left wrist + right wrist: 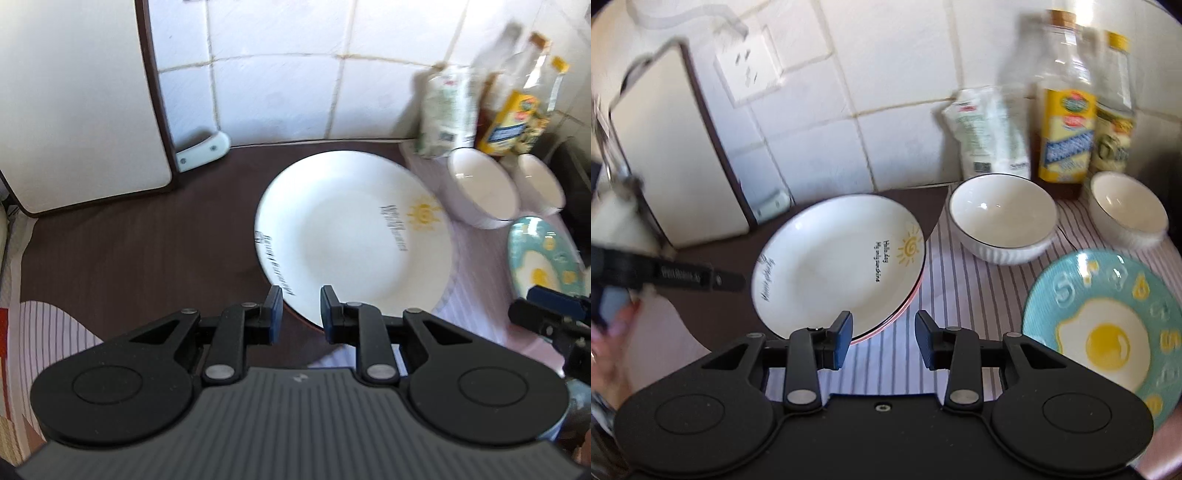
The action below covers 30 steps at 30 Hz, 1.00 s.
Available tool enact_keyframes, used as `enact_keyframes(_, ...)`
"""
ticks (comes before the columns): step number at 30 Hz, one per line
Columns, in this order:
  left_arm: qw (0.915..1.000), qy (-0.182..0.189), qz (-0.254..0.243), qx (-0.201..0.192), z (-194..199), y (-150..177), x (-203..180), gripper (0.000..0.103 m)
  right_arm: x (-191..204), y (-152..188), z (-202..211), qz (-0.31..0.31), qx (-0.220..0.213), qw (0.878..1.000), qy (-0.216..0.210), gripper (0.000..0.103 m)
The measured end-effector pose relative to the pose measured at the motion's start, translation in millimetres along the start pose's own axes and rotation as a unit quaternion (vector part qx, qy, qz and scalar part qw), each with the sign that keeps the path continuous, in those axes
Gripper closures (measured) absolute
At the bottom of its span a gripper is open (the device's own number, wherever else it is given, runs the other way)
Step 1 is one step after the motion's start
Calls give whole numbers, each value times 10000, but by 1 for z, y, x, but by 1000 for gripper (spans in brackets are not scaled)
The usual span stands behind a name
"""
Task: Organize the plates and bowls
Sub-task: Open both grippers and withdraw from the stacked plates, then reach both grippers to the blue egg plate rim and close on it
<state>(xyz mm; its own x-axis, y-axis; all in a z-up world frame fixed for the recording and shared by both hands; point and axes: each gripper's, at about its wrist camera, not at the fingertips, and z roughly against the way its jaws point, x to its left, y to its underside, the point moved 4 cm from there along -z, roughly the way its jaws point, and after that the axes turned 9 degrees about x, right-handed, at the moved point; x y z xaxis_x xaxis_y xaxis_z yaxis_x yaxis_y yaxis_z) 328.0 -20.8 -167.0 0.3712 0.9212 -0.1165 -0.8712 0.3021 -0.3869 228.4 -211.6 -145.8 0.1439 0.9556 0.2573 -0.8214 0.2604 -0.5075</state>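
A white plate with a sun drawing (351, 236) (834, 266) lies on the counter, stacked on a pink-rimmed plate (905, 310). Two white bowls (1001, 218) (1126, 210) stand behind it to the right; they also show in the left wrist view (484, 188) (541, 184). A teal plate with a fried-egg picture (1108, 332) (539, 254) lies at the right. My left gripper (301, 314) is open and empty, just at the white plate's near rim. My right gripper (884, 339) is open and empty, above the striped cloth between the two plates.
A white cutting board (74, 96) (672, 155) leans on the tiled wall at the left. Oil bottles (1067, 110) and a white pouch (990, 133) stand at the back right. A striped cloth (960, 280) covers the counter's right part, a dark mat (147, 236) the left.
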Motion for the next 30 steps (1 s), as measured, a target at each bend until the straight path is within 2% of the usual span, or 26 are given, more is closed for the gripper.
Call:
enact_keyframes(4, 9997, 146, -111, -138, 27, 15, -20, 81, 2, 7, 37, 8, -320, 9993, 184, 59)
enact_keyframes(9, 9983, 167, -515, -219, 54, 30, -52, 77, -12, 18, 77, -171, -659, 9976, 104, 56)
enact_keyframes(11, 9972, 326, -609, -296, 62, 34, -66, 75, -22, 24, 90, -290, -844, 9959, 132, 53)
enact_keyframes(14, 9949, 576, -745, -369, 71, 39, -86, 71, -36, 31, 106, -520, -846, 9948, 233, 53)
enact_keyframes(16, 9919, 775, -912, -431, 74, 41, -100, 68, -42, 39, 119, -396, -904, 9943, 395, 53)
enact_keyframes(20, 9895, 872, -1075, -414, 73, 47, -124, 68, -53, 54, 138, -253, -919, 9931, 682, 51)
enact_keyframes(26, 9864, 969, -1249, -453, 74, 58, -151, 63, -69, 80, 163, -305, -1182, 9910, 550, 51)
enact_keyframes(30, 9835, 1137, -1319, -490, 66, 61, -168, 62, -89, 93, 157, -482, -1201, 9897, 615, 51)
